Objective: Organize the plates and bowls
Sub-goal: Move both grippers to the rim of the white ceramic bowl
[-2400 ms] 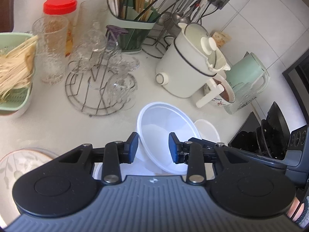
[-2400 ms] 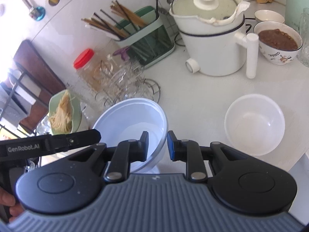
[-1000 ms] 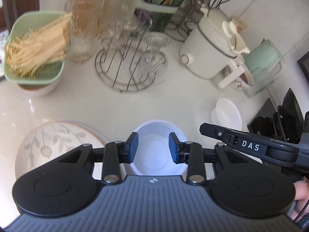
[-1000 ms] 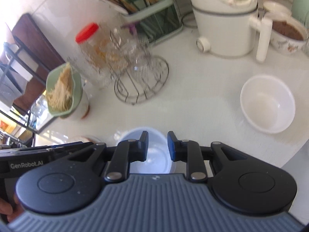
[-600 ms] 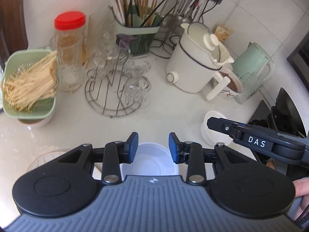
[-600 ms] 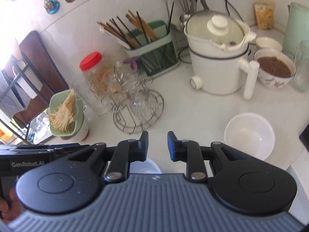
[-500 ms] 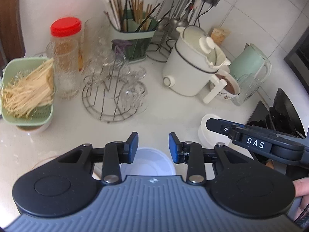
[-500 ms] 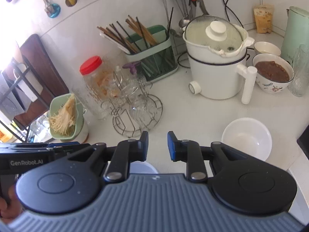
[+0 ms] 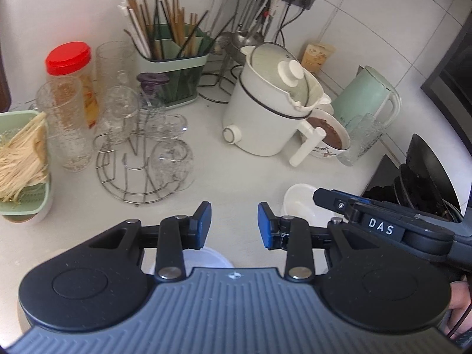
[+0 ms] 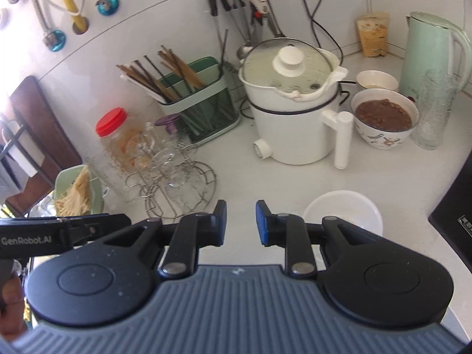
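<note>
A small white bowl [image 10: 342, 211] sits on the white counter at the right, just beyond my right gripper's right finger; it also shows in the left wrist view [image 9: 298, 202], partly behind the right gripper's body. A larger white bowl [image 9: 206, 258] lies under my left gripper, only its rim showing. My left gripper [image 9: 234, 225] is open and empty above the counter. My right gripper [image 10: 240, 225] is open and empty, raised above the counter.
A wire rack with glasses [image 9: 144, 159], a white electric pot [image 9: 271, 118], a bowl of brown food [image 10: 383, 118], a green kettle [image 10: 430, 56], a chopstick holder [image 9: 171, 59], a red-lidded jar [image 9: 73, 70] and a green noodle basket [image 9: 23, 162] crowd the counter. A black stove [image 9: 419, 183] is at right.
Both grippers have risen and pulled back from the large white bowl, which was set down near the front and has slipped out of the right view. The small bowl has not moved.
</note>
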A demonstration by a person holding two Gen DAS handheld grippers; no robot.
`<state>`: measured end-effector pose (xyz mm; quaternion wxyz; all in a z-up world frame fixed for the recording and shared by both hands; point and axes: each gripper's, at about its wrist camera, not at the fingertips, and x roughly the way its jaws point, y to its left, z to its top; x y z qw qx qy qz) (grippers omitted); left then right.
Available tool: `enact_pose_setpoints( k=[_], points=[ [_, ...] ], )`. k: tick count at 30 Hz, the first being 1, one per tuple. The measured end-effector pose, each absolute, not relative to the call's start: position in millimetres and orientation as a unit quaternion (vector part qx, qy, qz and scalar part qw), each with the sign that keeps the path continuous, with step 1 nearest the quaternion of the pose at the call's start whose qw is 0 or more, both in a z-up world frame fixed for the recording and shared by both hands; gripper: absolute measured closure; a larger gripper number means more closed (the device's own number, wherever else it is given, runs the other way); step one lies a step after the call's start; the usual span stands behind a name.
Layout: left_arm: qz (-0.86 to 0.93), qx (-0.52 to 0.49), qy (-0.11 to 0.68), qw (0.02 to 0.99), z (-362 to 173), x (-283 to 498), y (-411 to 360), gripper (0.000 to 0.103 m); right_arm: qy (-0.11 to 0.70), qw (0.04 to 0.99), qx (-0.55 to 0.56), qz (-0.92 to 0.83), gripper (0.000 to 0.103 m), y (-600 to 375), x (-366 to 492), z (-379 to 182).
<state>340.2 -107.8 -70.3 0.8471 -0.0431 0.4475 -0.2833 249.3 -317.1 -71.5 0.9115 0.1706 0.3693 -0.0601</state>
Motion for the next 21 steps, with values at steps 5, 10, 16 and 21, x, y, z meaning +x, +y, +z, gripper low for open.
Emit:
enact_pose_setpoints(
  k=[5, 10, 16, 21],
  points=[
    [-0.295, -0.036, 0.449, 0.843, -72.3, 341.0, -123.9, 0.065, 0.371, 0.909, 0.175, -0.074, 0.077, -330.9, 244.0, -74.6],
    [-0.306, -0.035, 0.455, 0.835, -78.4, 342.5, -142.7, 0.065, 0.373, 0.907, 0.175, -0.093, 0.077, -344.0, 236.3, -78.7],
    [-0.330, -0.026, 0.464, 0.822, -88.5, 346.0, -170.7, 0.065, 0.374, 0.901, 0.182, -0.125, 0.077, -366.8, 224.6, -85.9],
    [-0.349, -0.009, 0.475, 0.808, -97.8, 350.7, -200.8, 0.065, 0.376, 0.892, 0.194, -0.156, 0.077, -386.9, 216.7, -94.0]
  ],
)
